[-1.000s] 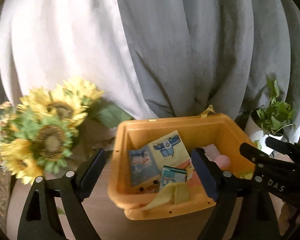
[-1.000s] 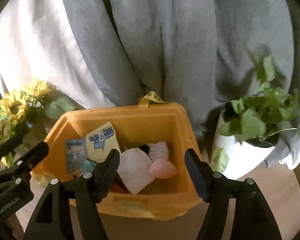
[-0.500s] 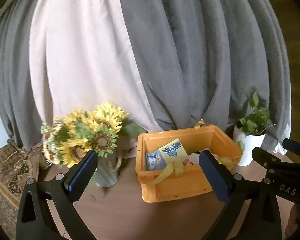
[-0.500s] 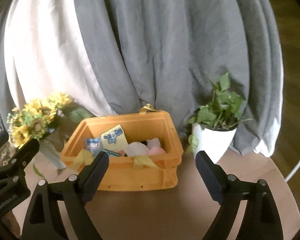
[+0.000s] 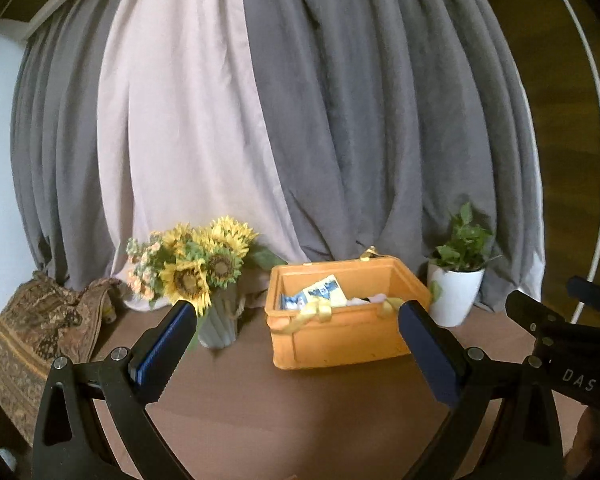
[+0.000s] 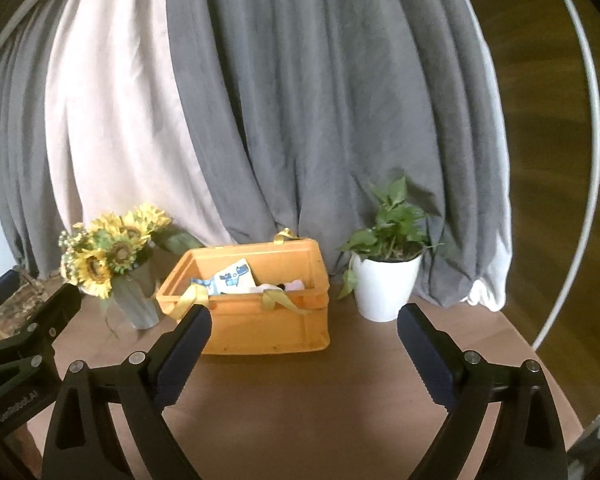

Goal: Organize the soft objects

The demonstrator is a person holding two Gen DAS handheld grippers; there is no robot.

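Presently on the round brown wooden tabletop (image 6: 300, 400): one orange plastic crate (image 6: 260, 328), standing near the back edge, in front of grey and pale pink draped curtains (image 6: 260, 120).

Contents of the crate: soft cloth books with blue-and-white printed covers (image 6: 234, 278), leaning against the far wall; pale pink and white soft pieces (image 6: 290, 286) to their right, too small to tell apart. Yellow ribbon straps (image 6: 278, 298) hang over the near rim.

Left of the crate: a grey ribbed vase holding artificial sunflowers (image 5: 204, 272), just beside it. Right of the crate: a white pot with a green leafy plant (image 6: 386, 276), near but apart. Far left: a brown patterned cloth (image 5: 40, 332), bunched at the table's edge.

Left gripper (image 5: 298, 352): black with blue pads, fingers spread wide, holding nothing, in front of the crate and apart from it.

Right gripper (image 6: 304, 350): same make, fingers spread wide, holding nothing, likewise short of the crate.
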